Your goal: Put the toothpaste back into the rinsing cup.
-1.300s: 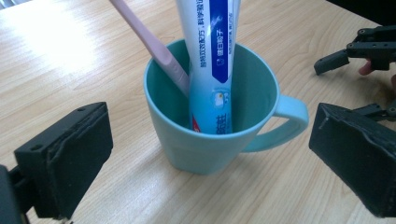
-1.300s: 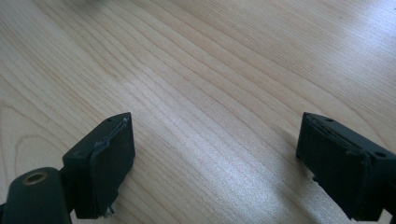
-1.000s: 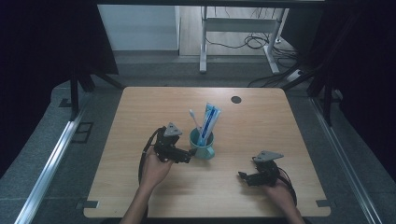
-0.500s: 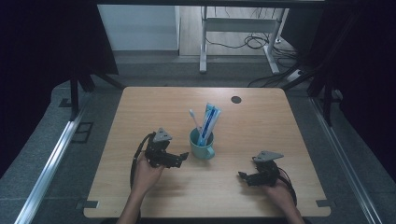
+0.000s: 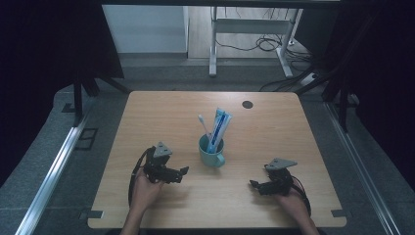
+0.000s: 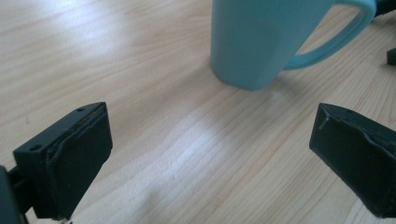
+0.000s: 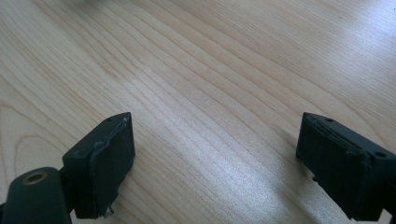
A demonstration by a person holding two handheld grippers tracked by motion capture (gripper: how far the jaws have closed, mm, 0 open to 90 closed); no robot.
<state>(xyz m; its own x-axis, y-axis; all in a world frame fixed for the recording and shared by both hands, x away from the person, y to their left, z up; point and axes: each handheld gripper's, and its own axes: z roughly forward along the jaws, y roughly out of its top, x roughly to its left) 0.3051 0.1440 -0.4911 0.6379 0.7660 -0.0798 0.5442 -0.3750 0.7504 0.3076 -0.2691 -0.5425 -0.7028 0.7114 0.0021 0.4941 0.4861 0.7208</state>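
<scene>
Your left gripper (image 5: 182,171) rests released near the teal mug (image 5: 211,152) holding toothbrush (image 5: 204,124) and toothpaste (image 5: 220,126); your right gripper (image 5: 253,184) lies open, apart.

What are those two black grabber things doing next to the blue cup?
A person sits at a wooden table with tongs in each hand. In the middle stands a blue cup with a toothbrush and a tube of toothpaste sticking up out of it. The left tongs are open, empty, and point at the cup from close beside it without touching. The right tongs rest open on the bare table, farther off. Nothing is being held right now.
</scene>
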